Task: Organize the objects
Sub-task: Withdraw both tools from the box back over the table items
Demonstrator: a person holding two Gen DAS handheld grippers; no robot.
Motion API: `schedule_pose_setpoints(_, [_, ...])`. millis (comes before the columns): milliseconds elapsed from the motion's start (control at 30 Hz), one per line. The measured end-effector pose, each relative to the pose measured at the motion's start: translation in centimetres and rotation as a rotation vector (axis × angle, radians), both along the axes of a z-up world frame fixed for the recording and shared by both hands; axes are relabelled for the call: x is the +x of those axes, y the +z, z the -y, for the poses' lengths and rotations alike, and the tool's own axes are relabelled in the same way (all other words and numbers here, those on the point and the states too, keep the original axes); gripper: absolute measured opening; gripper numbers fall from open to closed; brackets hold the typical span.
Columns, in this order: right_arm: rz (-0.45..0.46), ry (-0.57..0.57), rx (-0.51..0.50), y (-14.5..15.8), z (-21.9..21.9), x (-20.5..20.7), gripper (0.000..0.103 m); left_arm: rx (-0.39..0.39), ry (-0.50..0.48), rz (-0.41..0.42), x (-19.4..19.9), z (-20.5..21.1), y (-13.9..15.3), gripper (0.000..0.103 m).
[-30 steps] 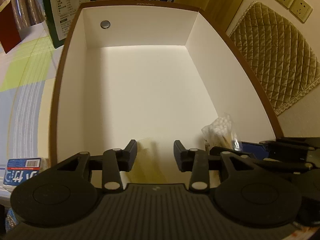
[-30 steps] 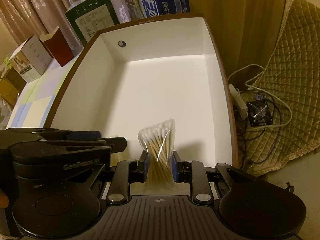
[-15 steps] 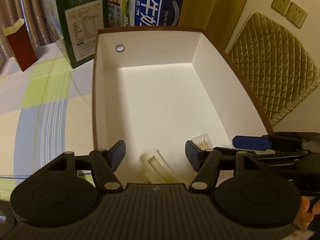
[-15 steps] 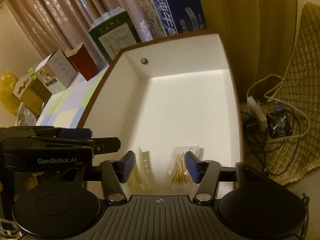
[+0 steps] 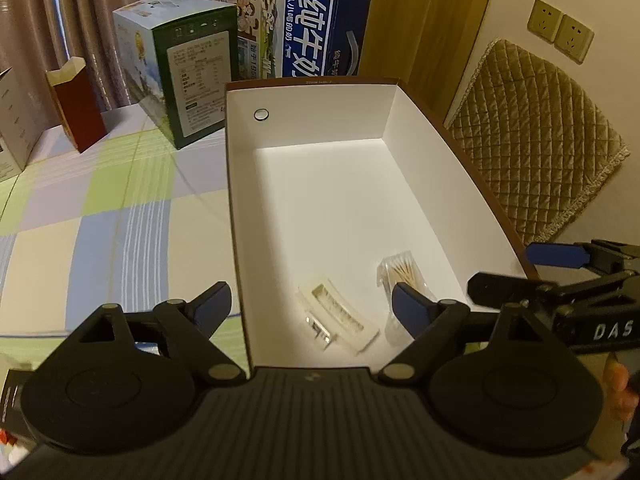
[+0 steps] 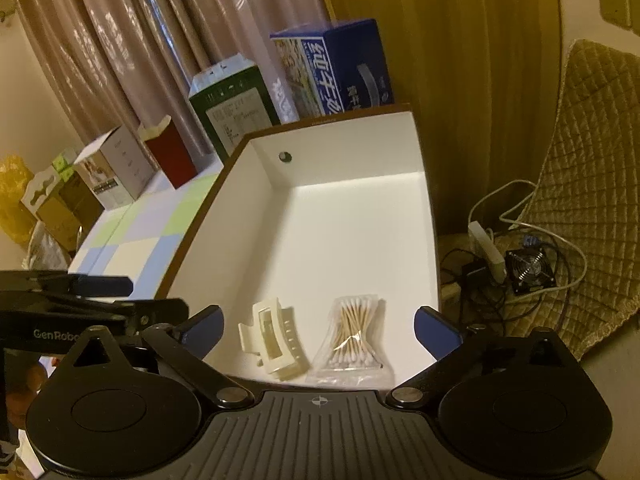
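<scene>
A white box with a brown rim [image 5: 236, 216] [image 6: 434, 216] stands open on the table. A cream hair claw clip [image 5: 338, 314] [image 6: 274, 338] and a clear bag of cotton swabs [image 5: 400, 276] [image 6: 354, 334] lie side by side on its floor at the near end. My left gripper [image 5: 312, 306] is open and empty, above the box's near left corner. My right gripper [image 6: 318, 326] is open and empty, above the near end, over both items. Each gripper shows at the edge of the other's view.
A green carton [image 5: 188, 80], a blue milk carton [image 5: 304, 28] and a red box [image 5: 76, 104] stand behind the box on a checked tablecloth [image 5: 100, 216]. A quilted cushion [image 5: 536, 136] and cables with a power strip [image 6: 488, 252] lie right of the box.
My right gripper opened and let go of the cotton swab bag, which now lies in the box beside the clip. Both grippers opened wider and pulled up and back from the box.
</scene>
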State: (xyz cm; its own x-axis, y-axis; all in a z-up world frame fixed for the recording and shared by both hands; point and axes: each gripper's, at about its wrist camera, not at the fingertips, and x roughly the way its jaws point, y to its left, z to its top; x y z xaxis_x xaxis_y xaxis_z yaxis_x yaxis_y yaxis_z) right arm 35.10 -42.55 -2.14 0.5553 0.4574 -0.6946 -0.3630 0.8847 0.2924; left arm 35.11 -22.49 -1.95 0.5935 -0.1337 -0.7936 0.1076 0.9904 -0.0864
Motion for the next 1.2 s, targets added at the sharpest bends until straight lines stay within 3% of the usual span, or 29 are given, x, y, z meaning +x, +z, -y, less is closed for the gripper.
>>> schedule_pose_setpoints(367, [-0.003, -0.032, 0.016, 1.1, -0.6, -3.7, 0.101, -0.019, 0.001, -0.006, -4.2, -1.3, 1.0, 0.086])
schedule_pose_setpoints(667, [0.015, -0.088, -0.001, 2.2, -2.7, -7.6, 0.101, -0.037, -0.057, -0.001, -6.8, -2.9, 1.7, 0.086])
schedule_pose_setpoints(1200, [0.006, -0.119, -0.003, 2.6, -8.6, -13.7, 0.101, -0.071, -0.08, 0.026, -12.7, -10.7, 2.9, 0.086])
